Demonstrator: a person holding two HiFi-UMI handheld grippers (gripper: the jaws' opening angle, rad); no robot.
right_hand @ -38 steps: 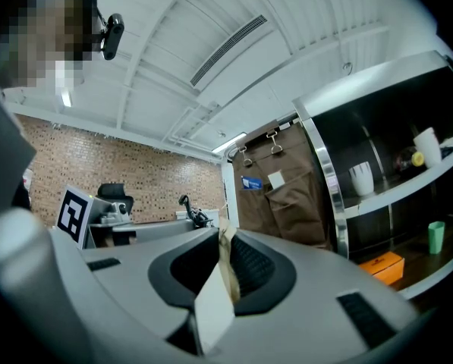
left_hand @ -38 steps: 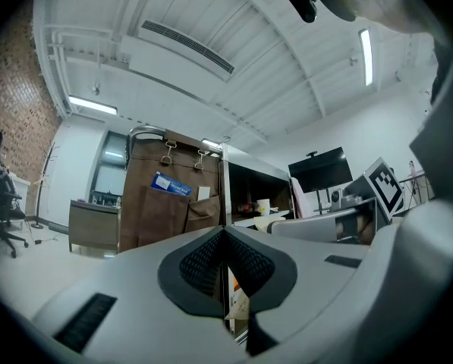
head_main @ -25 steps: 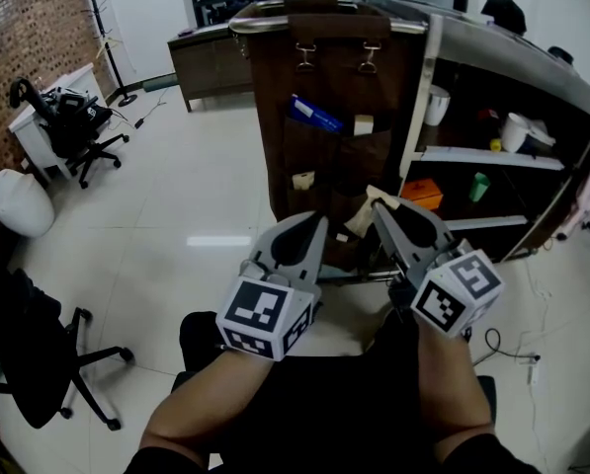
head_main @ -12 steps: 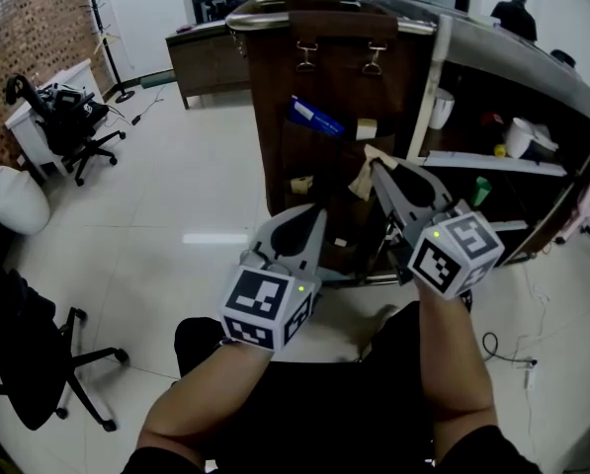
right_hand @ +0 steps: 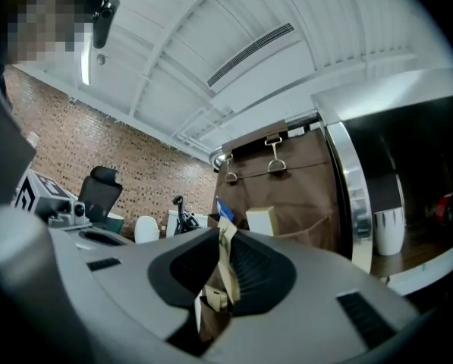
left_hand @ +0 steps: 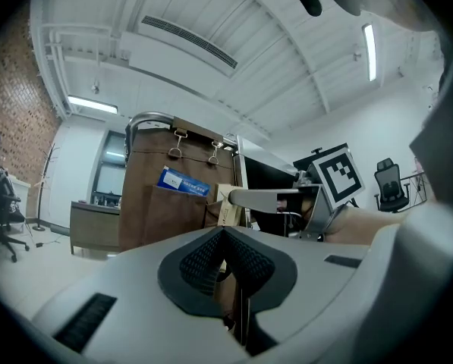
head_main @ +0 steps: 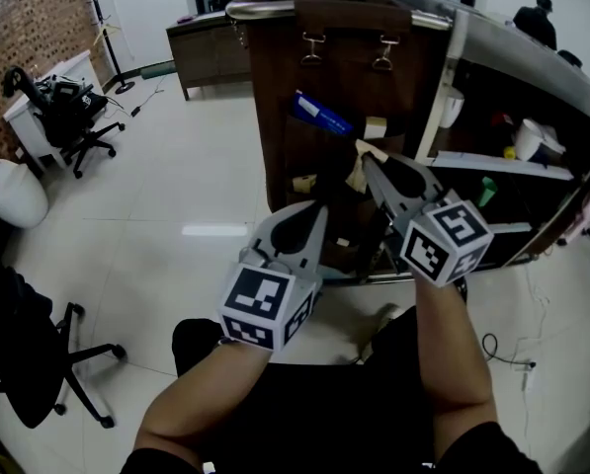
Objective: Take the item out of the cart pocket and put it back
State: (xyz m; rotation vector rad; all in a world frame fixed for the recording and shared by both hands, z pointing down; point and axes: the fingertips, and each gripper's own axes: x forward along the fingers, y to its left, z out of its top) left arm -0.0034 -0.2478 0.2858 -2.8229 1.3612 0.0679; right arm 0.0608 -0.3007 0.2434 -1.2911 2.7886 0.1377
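Packet (right_hand: 226, 268): pinched lengthwise in right tongs (head_main: 365, 160), tip toward cart (head_main: 275, 92) | left tongs (left_hand: 228, 232): pressed together

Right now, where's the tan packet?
Head view, right of centre: the packet is clamped in the right gripper before the brown hanging pockets, below the beige box.

an open-plan office is shown. a brick wall (head_main: 23, 18) is seen at the far left, with a white desk (head_main: 69, 73) and a black swivel chair (head_main: 75, 128) set before it. a second swivel chair (head_main: 28, 363) is seen at the near left. a coat stand (head_main: 105, 28) and a wooden counter (head_main: 201, 55) are placed at the far end of a glossy tiled floor (head_main: 166, 196). strip lights (left_hand: 369, 51) and an air vent (left_hand: 188, 40) are fitted in the white ceiling (left_hand: 287, 74). a service cart (head_main: 334, 77) with stocked shelves (head_main: 502, 164) is parked on the right.
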